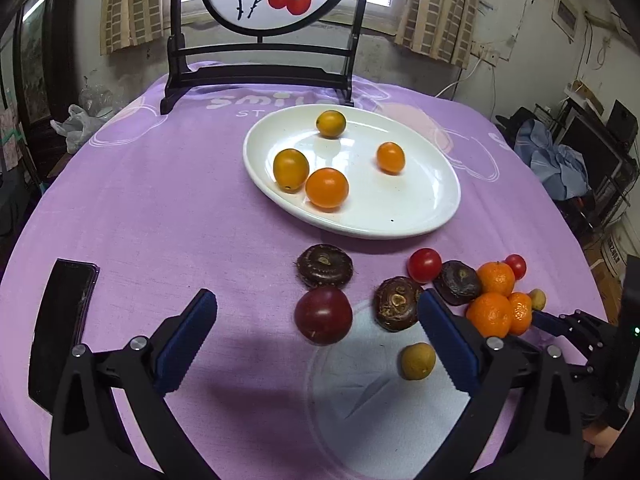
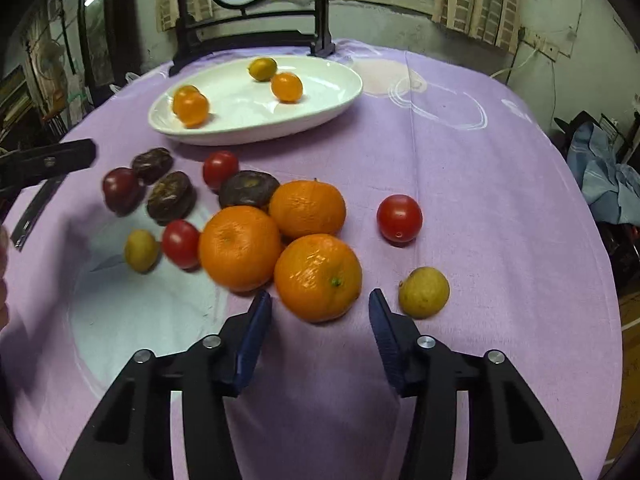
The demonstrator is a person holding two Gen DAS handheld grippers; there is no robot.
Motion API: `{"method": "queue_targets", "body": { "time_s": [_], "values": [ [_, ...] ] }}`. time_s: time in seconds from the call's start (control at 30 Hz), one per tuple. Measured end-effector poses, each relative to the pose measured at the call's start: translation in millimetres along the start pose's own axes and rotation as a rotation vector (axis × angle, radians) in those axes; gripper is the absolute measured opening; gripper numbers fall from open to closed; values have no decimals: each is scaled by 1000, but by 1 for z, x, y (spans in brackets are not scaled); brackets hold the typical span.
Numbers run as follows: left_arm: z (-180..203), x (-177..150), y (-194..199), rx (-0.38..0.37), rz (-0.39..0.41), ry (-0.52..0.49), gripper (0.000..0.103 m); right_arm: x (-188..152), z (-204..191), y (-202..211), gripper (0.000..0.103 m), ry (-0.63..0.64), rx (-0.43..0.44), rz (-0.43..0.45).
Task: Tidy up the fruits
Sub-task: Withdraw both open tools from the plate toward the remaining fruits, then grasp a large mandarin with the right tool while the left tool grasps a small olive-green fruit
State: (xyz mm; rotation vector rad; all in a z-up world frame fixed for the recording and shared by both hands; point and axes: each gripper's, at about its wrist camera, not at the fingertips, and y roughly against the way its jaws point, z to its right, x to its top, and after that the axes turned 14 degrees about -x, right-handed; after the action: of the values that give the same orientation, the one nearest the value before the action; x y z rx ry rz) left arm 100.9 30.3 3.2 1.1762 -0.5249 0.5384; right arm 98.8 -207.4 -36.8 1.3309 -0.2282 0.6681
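Left tongs (image 1: 318, 332) spread wide, empty, dark plum (image 1: 323, 315) between; right tongs (image 2: 320, 312) open, empty, mandarin (image 2: 318, 278) just ahead.

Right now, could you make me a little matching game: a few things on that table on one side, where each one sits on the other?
Things:
1. small orange fruits
2. mandarins
3. black phone
4. standing screen

Places:
A. at the table's far edge
B. on the white plate
C. bare cloth by the left gripper
D. heaped before the right gripper

Pairs: 1-B, 2-D, 3-C, 4-A
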Motion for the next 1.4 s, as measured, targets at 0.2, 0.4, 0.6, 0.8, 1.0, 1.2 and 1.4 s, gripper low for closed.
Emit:
{"method": "queue_targets", "body": {
  "time_s": [0.2, 0.4, 0.6, 0.8, 1.0, 1.2, 1.4],
  "values": [
    [0, -3, -8, -43, -53, 25, 99, -1, 9, -5, 51, -79, 47, 24],
    [5, -8, -18, -18, -81, 11, 99, -5, 10, -5, 51, -80, 78, 61],
    [13, -14, -30, 5, -118, -23, 99, -3, 5, -6, 69, -73, 117, 60],
    [17, -14, -26, 5, -95, -50, 99, -2, 15, -2, 44, -114, 136, 52],
    [27, -17, -24, -30, -88, -84, 99, -2, 17, 19, 44, -115, 142, 125],
    [53, -37, -33, -127, -172, -145, 99, -2, 24, 22, 44, -126, 146, 125],
    [53, -46, -44, -124, -180, -134, 99, -5, 29, 30, 44, -135, 164, 151]
  ]
}}
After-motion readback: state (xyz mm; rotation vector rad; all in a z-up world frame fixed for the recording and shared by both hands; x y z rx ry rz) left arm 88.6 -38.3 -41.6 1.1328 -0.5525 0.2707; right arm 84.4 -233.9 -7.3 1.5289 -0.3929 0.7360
